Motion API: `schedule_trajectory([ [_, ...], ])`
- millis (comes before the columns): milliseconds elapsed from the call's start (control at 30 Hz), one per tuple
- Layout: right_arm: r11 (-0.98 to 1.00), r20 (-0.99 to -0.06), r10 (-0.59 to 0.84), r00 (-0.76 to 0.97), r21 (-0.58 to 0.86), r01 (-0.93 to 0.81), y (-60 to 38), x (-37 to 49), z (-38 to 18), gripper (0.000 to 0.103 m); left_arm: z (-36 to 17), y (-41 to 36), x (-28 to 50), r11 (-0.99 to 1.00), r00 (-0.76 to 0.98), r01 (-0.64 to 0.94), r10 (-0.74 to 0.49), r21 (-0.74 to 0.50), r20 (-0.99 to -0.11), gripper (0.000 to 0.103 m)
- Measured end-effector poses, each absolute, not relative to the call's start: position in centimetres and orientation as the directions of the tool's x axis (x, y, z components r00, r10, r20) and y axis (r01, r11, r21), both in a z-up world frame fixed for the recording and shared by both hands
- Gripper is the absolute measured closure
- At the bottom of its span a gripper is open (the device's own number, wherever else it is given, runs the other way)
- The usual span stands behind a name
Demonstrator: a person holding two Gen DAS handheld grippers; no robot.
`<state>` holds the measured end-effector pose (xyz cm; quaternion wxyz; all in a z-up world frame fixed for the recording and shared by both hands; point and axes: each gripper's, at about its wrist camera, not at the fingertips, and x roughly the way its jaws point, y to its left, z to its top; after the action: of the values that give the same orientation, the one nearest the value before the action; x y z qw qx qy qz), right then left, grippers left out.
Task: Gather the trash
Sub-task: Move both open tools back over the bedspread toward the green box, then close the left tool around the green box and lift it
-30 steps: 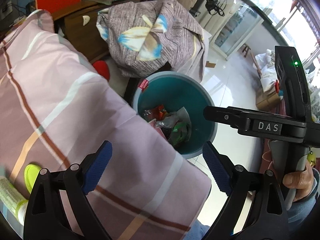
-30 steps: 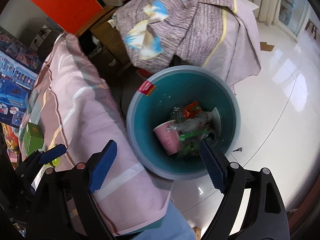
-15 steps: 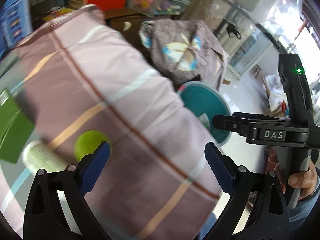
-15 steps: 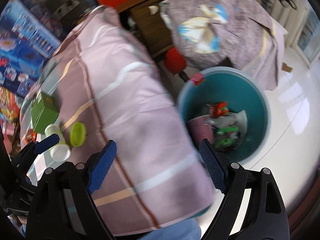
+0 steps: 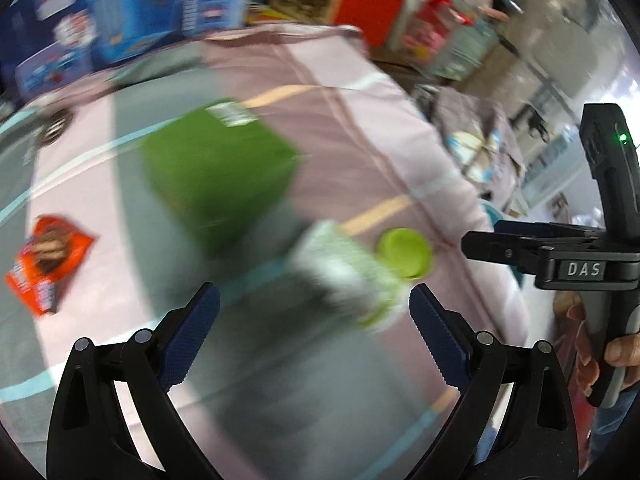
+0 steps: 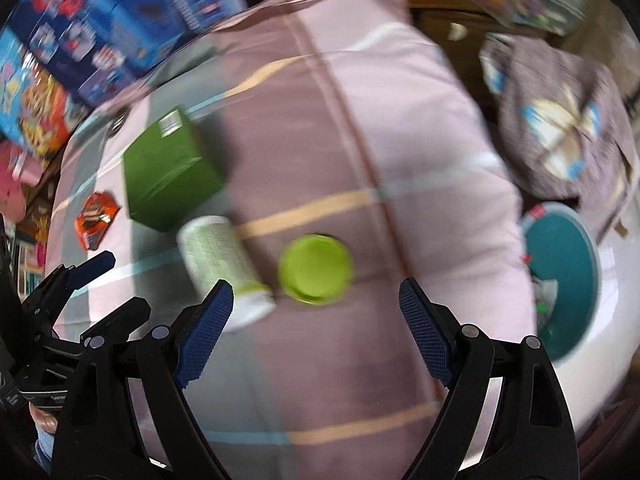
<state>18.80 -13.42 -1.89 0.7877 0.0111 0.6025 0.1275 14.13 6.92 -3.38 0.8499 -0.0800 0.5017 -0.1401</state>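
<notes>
On the pink striped cloth [image 6: 400, 140] lie a green box [image 6: 168, 172], a white-green can [image 6: 224, 264] on its side, a lime green lid [image 6: 316, 270] and an orange snack wrapper [image 6: 96, 220]. They also show, blurred, in the left wrist view: the box [image 5: 216, 176], the can [image 5: 352, 276], the lid [image 5: 406, 252], the wrapper [image 5: 46, 260]. My left gripper [image 5: 314, 332] is open and empty above the can. My right gripper [image 6: 316, 328] is open and empty above the lid. The teal trash bin [image 6: 568, 280] stands to the right on the floor.
A grey patterned bundle [image 6: 560, 120] lies beyond the bin. Colourful toy boxes [image 6: 100, 32] stand along the far left edge of the cloth. The right gripper's body [image 5: 580, 264] shows at the right of the left wrist view.
Both grippers have swung left from over the trash bin to over the cloth. The box, can, lid and wrapper have come into view. Both stay open and empty.
</notes>
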Motion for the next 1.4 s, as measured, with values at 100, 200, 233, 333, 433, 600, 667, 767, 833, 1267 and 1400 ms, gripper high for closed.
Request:
schedule_trajectory([
  [100, 0.954, -0.949, 0.232, 0.213, 0.18, -0.239, -9.4, 19.7, -2.2, 0.022, -3.8, 10.9, 13.7, 0.957, 0.47, 0.095, -0.285, -0.274, -0.835, 0.007],
  [200, 0.94, -0.952, 0.243, 0.183, 0.185, -0.285, -5.0, 20.8, -2.7, 0.022, -4.3, 14.7, 13.6, 0.96, 0.476, 0.028, -0.258, -0.279, -0.841, 0.007],
  [233, 0.938, -0.953, 0.244, 0.178, 0.186, -0.293, -4.2, 21.1, -2.9, 0.022, -4.5, 16.1, 13.7, 0.96, 0.478, 0.005, -0.249, -0.281, -0.842, 0.007],
  [333, 0.927, -0.958, 0.242, 0.155, 0.181, -0.328, -0.6, 21.9, -3.6, 0.022, -4.6, 18.7, 13.7, 0.961, 0.485, -0.042, -0.219, -0.272, -0.847, 0.007],
  [433, 0.92, -0.966, 0.223, 0.128, 0.165, -0.356, 2.2, 22.4, -4.7, 0.022, -4.8, 20.9, 13.6, 0.959, 0.486, -0.073, -0.206, -0.274, -0.849, 0.007],
  [600, 0.926, -0.977, 0.175, 0.121, 0.121, -0.357, 3.8, 23.5, -6.1, 0.021, -5.4, 22.7, 13.6, 0.952, 0.477, -0.103, -0.206, -0.287, -0.855, 0.007],
  [667, 0.936, -0.978, 0.162, 0.131, 0.11, -0.334, 2.9, 24.1, -6.2, 0.021, -5.6, 22.6, 13.9, 0.952, 0.471, -0.096, -0.213, -0.289, -0.856, 0.007],
  [767, 0.949, -0.977, 0.138, 0.161, 0.084, -0.303, 1.2, 25.2, -5.9, 0.021, -5.6, 22.1, 14.7, 0.956, 0.467, -0.067, -0.224, -0.287, -0.856, 0.007],
  [833, 0.961, -0.977, 0.111, 0.18, 0.059, -0.269, -0.5, 26.5, -5.8, 0.021, -5.5, 21.4, 15.5, 0.958, 0.464, -0.041, -0.233, -0.283, -0.854, 0.007],
  [1267, 0.982, -0.963, 0.155, 0.223, 0.125, -0.141, -7.5, 31.9, -5.5, 0.021, -5.6, 14.3, 22.8, 0.959, 0.439, 0.099, -0.281, -0.265, -0.853, 0.007],
  [1400, 0.982, -0.958, 0.166, 0.234, 0.139, -0.126, -9.8, 31.6, -5.3, 0.021, -5.7, 11.2, 25.4, 0.958, 0.447, 0.151, -0.286, -0.244, -0.848, 0.007],
])
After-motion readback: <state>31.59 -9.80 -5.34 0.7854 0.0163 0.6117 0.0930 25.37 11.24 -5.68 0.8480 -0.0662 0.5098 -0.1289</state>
